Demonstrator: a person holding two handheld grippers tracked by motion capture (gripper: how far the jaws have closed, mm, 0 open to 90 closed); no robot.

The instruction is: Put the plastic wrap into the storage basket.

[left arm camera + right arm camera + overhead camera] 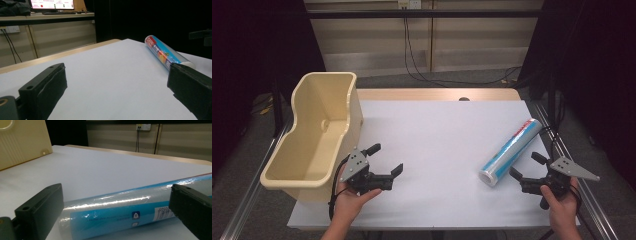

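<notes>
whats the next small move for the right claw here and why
Probably ease the right claw forward until its open jaws straddle the near end of the blue roll, then close. The roll lies flat on the white table, just ahead of the jaws, and nothing is gripped yet. The left claw is open too, by the beige tub, far from the roll.

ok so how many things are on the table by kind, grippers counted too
rolls in blue wrap: 1, the roll lying on its side at the right
cream plastic bins: 1, the bin at the left edge
hand-held grippers: 2, left gripper and right gripper, both open
total: 4
</notes>
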